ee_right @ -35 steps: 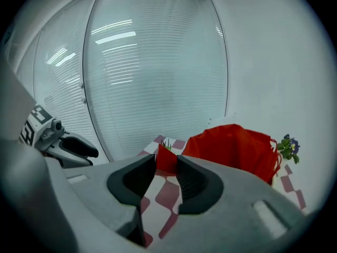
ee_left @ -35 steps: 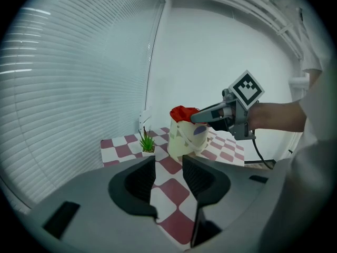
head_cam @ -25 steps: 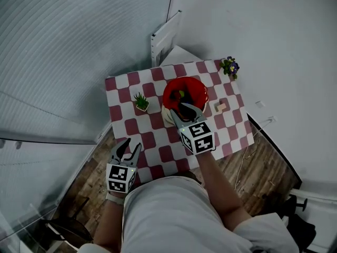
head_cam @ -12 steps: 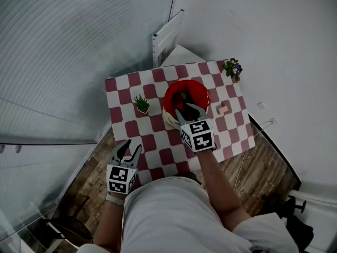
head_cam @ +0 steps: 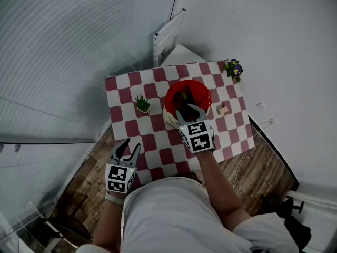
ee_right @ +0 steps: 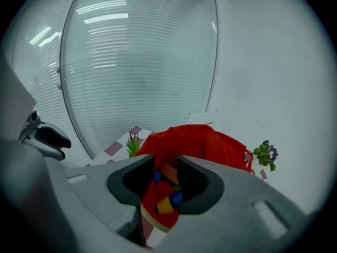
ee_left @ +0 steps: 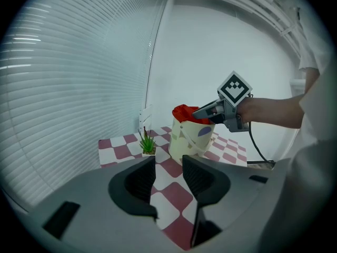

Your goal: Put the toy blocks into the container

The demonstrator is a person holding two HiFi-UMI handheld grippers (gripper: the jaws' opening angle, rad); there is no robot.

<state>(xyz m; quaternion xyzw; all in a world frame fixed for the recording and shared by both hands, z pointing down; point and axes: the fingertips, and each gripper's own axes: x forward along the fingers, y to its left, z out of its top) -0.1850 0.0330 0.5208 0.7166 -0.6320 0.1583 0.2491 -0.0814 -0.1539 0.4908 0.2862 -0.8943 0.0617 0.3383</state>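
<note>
A cream bucket with a red lining (head_cam: 196, 91) stands mid-table on the checked cloth (head_cam: 126, 120). Inside it lie several blocks (ee_right: 165, 206) in yellow, blue and orange. One pale block (head_cam: 222, 109) lies on the cloth to the bucket's right. My right gripper (head_cam: 189, 110) hangs over the bucket's near rim, pointing down into it. It is shut, and nothing shows between its tips (ee_right: 166, 165). The left gripper view shows the right gripper (ee_left: 196, 111) at the lining's top edge. My left gripper (head_cam: 128, 145) hangs off the table's near-left corner, open and empty (ee_left: 168, 165).
A small spiky plant (head_cam: 141, 103) stands left of the bucket. A pot of purple flowers (head_cam: 232, 68) sits at the far right corner. A white board (head_cam: 167, 33) leans at the wall behind the table. Wooden floor and a cable lie to the right.
My right gripper has sunk a little over the bucket's near rim and tipped further down. The left gripper has kept still.
</note>
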